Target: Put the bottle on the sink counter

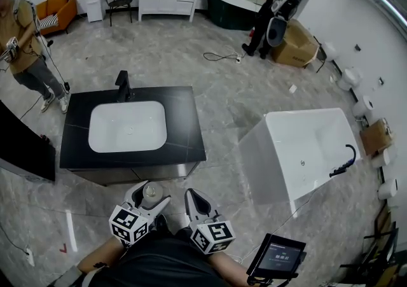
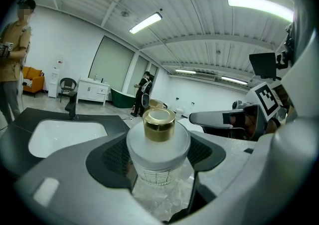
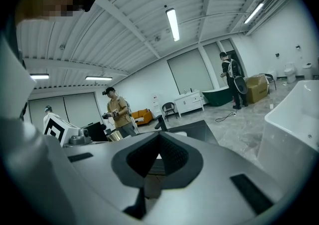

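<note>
You have nothing here that reads as a word or number. The bottle [image 2: 158, 161] carries a faint printed grid with small marks on its frosted side, too fine to make out. The screen [image 1: 278, 257] at the head view's lower right shows pale lines, too small to read. The marker cubes [image 1: 130, 225] bear only black-and-white square patterns.

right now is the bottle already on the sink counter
No, the bottle sits clamped in the left tongs, short of the counter.
</note>
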### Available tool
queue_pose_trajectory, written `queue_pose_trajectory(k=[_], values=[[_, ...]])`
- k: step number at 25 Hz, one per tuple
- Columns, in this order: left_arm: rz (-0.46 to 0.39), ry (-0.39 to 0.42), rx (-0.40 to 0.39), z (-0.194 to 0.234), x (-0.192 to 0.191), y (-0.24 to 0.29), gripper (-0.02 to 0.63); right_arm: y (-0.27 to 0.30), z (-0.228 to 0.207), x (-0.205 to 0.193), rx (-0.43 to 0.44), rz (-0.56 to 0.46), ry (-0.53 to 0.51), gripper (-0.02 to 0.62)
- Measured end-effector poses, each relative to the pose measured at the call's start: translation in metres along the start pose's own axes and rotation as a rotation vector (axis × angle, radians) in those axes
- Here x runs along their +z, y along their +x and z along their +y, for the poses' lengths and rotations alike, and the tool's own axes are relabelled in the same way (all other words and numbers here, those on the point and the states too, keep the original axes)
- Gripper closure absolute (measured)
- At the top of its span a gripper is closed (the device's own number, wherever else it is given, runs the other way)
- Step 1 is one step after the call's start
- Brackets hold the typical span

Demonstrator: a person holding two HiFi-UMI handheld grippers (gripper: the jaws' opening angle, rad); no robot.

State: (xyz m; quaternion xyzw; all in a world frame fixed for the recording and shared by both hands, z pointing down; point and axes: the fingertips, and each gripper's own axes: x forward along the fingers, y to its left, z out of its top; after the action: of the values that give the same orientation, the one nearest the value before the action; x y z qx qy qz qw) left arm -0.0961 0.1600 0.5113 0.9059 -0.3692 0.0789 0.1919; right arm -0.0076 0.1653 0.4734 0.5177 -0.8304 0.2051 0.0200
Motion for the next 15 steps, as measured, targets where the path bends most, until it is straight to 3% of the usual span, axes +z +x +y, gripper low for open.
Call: queue_pose_trajectory(k=[15], values=[[-0.011,0.004,0.013,0.021,0.009,0.008,0.272,0.027,0.0,0.003,0.014,0.004,-0.011,0.6]])
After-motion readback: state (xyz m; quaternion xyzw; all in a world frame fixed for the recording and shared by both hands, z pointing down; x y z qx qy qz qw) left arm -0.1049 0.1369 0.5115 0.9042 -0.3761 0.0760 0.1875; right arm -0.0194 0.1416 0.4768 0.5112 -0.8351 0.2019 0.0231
